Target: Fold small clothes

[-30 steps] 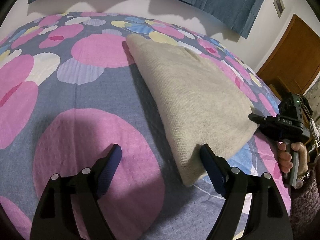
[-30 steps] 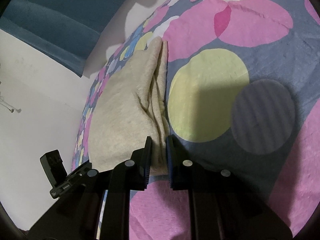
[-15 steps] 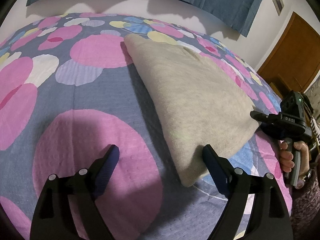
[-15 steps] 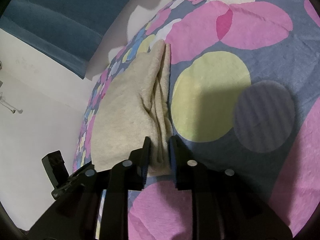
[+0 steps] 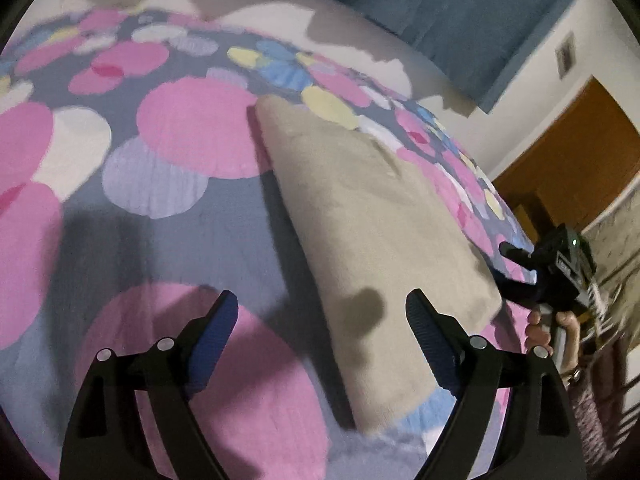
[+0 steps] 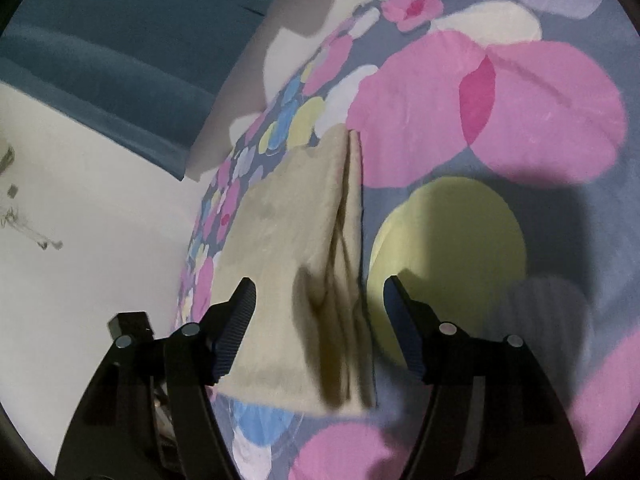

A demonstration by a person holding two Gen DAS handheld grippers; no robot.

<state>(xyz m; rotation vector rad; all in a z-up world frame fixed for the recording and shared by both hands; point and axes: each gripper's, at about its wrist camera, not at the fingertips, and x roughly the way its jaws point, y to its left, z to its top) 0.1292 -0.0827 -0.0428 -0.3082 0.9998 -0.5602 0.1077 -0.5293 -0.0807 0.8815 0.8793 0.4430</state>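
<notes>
Released a moment ago, the folded beige garment point(image 6: 296, 264) lies flat on the bed point(image 6: 540, 208); right tool point(image 6: 318, 292) has just opened wide and holds nothing, left tool point(image 5: 320, 308) gapes empty beside it. This fold looks finished.

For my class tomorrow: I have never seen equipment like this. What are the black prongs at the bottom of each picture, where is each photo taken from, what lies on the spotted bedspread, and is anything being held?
There is no robot here. A person holds a hand-operated two-finger gripper in each hand, and a fisheye camera on each looks forward along its fingers.

One picture comes from the left gripper, the other from the right gripper. The left view also shows the right gripper from the side, with the person's hand on its handle.

A folded beige garment lies flat on the bedspread.

Nothing is held. Both grippers are open. The right one's jaws have just been opening; the garment's edge lies between them, but the pads do not press on it.
</notes>
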